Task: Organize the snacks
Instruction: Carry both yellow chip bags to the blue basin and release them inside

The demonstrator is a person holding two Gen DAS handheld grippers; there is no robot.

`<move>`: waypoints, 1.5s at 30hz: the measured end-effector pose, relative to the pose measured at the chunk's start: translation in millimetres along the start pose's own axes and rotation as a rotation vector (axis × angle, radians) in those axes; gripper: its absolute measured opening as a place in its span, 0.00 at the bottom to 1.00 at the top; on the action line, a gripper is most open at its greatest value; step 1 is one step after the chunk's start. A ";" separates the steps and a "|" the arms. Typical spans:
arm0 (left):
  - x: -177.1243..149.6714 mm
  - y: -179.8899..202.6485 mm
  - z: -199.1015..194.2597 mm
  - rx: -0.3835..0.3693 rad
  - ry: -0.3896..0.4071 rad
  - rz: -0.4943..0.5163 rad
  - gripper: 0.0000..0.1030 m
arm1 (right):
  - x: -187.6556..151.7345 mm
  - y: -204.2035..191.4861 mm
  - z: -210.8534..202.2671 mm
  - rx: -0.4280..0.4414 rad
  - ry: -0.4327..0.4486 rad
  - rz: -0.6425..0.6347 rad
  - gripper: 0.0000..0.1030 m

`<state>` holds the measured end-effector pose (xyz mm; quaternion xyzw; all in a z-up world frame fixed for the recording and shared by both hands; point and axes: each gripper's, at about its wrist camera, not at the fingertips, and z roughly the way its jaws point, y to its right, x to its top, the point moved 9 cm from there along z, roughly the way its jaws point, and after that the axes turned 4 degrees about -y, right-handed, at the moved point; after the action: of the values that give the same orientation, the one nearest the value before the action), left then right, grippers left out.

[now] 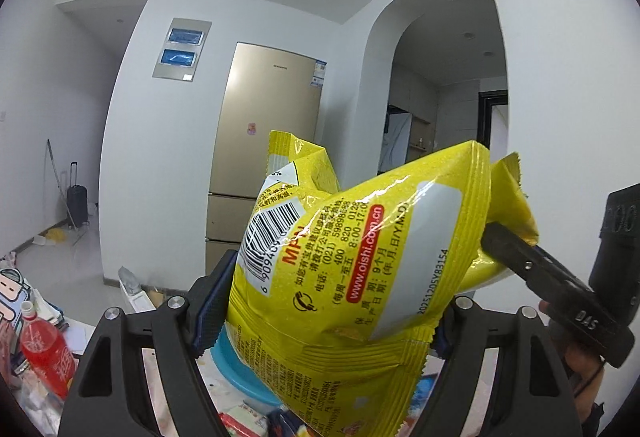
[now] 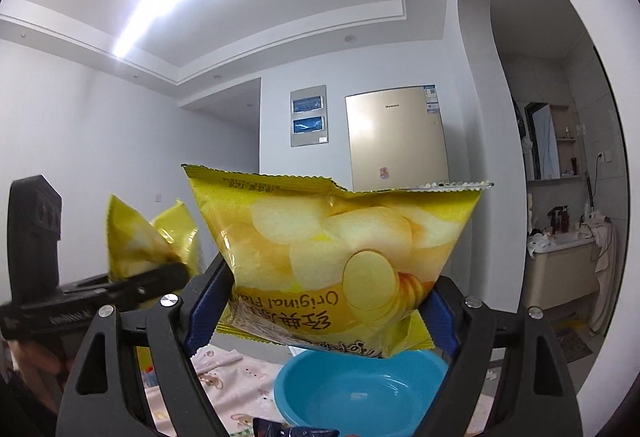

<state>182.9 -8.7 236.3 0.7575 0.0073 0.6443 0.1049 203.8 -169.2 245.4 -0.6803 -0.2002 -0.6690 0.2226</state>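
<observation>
Now holding one yellow chip bag [image 1: 340, 277] in left gripper [image 1: 320, 309], fingers pinching it; another chip bag [image 2: 336, 257] pinched by right gripper [image 2: 324, 313], blue bowl [image 2: 360, 389] at six o'clock.

yellow chip bag [image 2: 332, 257], blue basin [image 2: 360, 393], gold fridge [image 1: 272, 125].

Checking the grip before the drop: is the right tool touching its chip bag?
Touching. The right wrist view shows the right tool with both blue pads pressed against the sides of the yellow chip bag, held above the blue bowl.
</observation>
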 end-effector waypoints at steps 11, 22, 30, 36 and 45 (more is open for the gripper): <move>-65.0 -62.6 87.7 0.104 -0.177 -0.051 0.78 | -73.2 6.9 72.4 0.025 -0.158 0.019 0.82; -107.5 -71.1 140.1 0.129 -0.295 -0.059 0.78 | -124.3 42.9 100.8 0.013 -0.293 0.137 0.82; -151.1 -76.6 171.6 0.108 -0.413 -0.054 0.78 | -165.9 47.3 128.8 0.032 -0.419 0.173 0.82; -166.1 -81.0 186.8 0.127 -0.445 -0.078 0.78 | -195.7 46.4 143.0 0.028 -0.506 0.168 0.82; -165.7 -91.3 182.8 0.084 -0.412 -0.170 0.78 | -196.2 65.1 140.0 -0.038 -0.521 0.221 1.00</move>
<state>344.9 29.0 32.4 0.8734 0.0766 0.4640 0.1265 351.1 -137.8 46.2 -0.8512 -0.1628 -0.4467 0.2224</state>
